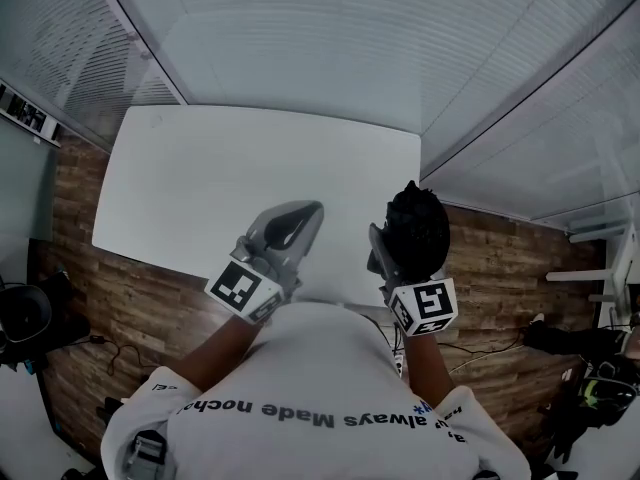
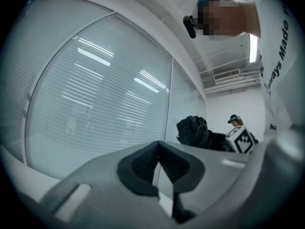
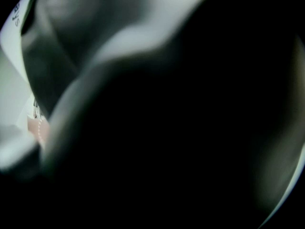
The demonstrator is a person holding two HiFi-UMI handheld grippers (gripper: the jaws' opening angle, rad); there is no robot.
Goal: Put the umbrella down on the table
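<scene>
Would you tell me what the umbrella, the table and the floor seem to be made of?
The umbrella: black fabric, matte, going by its crumpled folds. The table: smooth white top with a faint sheen; laminate or painted board, hard to say. The floor: brown planks with grain, wood or wood-look laminate.

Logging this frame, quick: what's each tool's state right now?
Left tool: closed, nothing in it.
Right tool: holding the black umbrella.

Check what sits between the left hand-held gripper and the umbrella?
Nothing but bare white table: in the head view, a strip of it separates the left hand-held gripper from the black umbrella.
</scene>
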